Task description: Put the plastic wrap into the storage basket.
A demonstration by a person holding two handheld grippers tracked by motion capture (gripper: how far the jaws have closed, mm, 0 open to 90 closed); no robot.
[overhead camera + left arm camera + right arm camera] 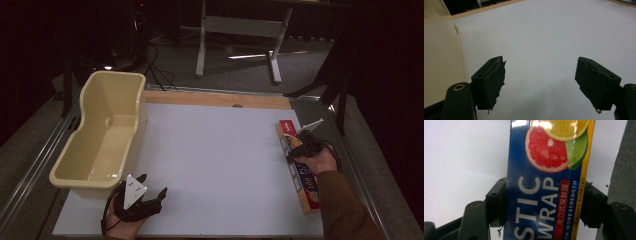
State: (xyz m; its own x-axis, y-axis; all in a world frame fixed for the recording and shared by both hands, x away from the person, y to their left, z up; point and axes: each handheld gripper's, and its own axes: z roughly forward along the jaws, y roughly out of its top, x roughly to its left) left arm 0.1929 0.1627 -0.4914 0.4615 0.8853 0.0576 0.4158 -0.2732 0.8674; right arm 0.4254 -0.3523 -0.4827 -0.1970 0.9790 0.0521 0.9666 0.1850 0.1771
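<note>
The right gripper (296, 143) sits over a long box of plastic wrap (298, 172) that lies flat near the right edge of the white tabletop (215, 160). In the right gripper view the box (544, 190) runs up between the two black jaws, one against each long side of it, so the gripper is clamped across the width of the box. The box is blue with a yellow-orange side strip, a picture of cut citrus fruit, and white letters that read "WRAP" along its length. Seen from the high view, the box lies lengthwise from the far side toward the person, its near end close to the front right corner of the tabletop, and the person's right hand (315, 161) and brown sleeve (345, 210) come in over it from below.

The left gripper (152, 192) rests low at the front left of the tabletop, well apart from the box. In the left gripper view its jaws stand wide apart with nothing between them, just bare white surface (541, 37). A grey three-cornered plate (134, 190) sits on top of it.

A cream plastic tub (107, 95) stands at the left edge of the tabletop, just beyond the left gripper. Its pale wall (439, 57) shows at the left of the left gripper view.
</note>
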